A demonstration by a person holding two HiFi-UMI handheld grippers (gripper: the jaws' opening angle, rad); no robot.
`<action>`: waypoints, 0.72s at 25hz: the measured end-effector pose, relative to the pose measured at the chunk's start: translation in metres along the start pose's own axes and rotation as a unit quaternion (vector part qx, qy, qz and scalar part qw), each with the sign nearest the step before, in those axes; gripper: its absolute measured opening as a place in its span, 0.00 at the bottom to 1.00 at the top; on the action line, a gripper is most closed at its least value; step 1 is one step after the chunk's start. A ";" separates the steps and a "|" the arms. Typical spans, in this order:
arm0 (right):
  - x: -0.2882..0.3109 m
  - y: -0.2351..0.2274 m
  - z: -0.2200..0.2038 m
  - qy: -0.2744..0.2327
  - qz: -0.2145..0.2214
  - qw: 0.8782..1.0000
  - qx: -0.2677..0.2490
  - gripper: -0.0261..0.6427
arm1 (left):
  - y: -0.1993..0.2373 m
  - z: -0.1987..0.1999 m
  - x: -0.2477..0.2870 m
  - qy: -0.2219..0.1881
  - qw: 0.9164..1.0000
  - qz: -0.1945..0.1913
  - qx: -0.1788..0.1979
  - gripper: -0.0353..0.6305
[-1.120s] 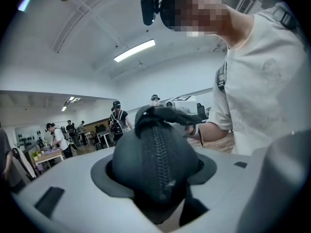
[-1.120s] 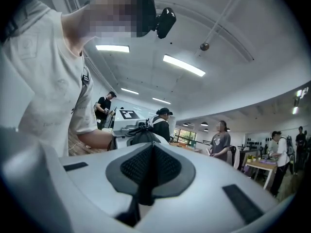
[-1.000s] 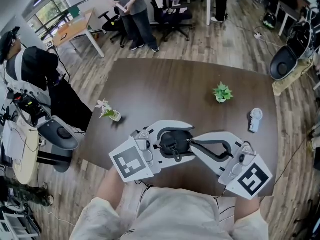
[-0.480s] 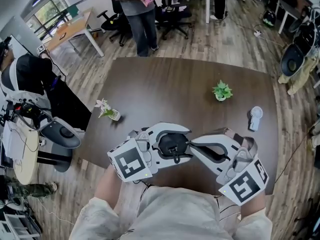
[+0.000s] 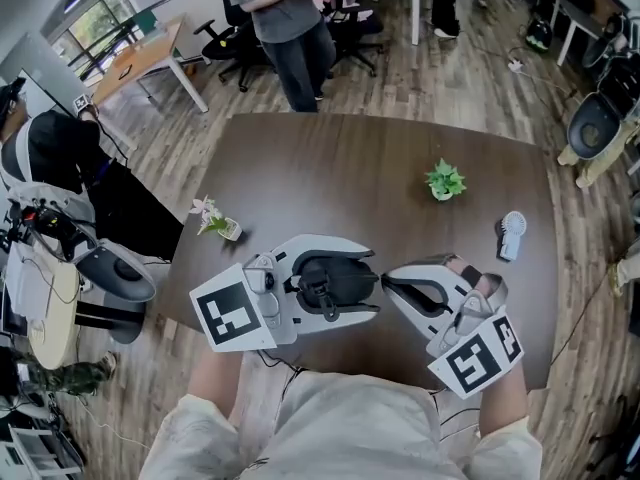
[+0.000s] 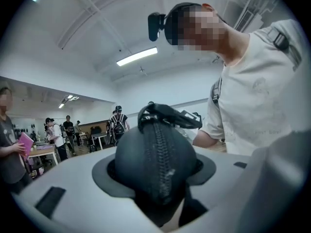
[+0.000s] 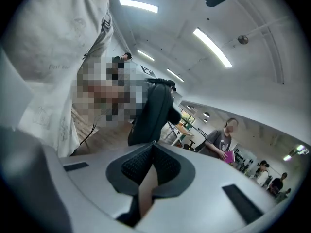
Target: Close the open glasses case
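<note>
The black zipped glasses case [image 5: 325, 276] hangs above the near edge of the brown table [image 5: 330, 168], with my left gripper [image 5: 362, 282] shut on it across its width. In the left gripper view the case [image 6: 158, 154] fills the gap between the pads, zip facing the camera and a strap at its top. My right gripper [image 5: 392, 281] is shut, its tips at the case's right end. The right gripper view shows the pads [image 7: 165, 166] pressed together with nothing visible between them, and the case [image 7: 154, 110] standing just beyond the tips.
On the table stand a small green plant [image 5: 444, 182], a flower in a little vase [image 5: 215, 220] and a white hand fan [image 5: 510, 236]. A person [image 5: 285, 18] stands beyond the far edge. Office chairs and desks sit at the left and back.
My left gripper and the case have shifted left in the head view. The right gripper has sunk and rolled, its marker cube now lower. The person at the back has walked rightward.
</note>
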State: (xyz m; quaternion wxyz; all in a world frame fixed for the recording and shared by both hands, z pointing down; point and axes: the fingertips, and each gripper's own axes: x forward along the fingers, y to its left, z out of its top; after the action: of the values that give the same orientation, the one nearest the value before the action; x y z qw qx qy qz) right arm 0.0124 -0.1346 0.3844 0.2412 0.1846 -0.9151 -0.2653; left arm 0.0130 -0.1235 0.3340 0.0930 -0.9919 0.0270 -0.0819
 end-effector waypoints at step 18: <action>-0.016 -0.031 -0.032 0.006 -0.087 0.995 0.043 0.04 | 0.021 -0.017 -0.008 0.026 0.998 0.062 0.009 0.54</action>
State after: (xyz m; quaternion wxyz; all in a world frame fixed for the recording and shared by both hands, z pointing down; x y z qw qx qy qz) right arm 0.0492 -0.1641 0.3853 0.2149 0.2754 -0.9045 -0.2446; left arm 0.0011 -0.1464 0.3457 0.1059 -0.9850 0.0900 -0.1018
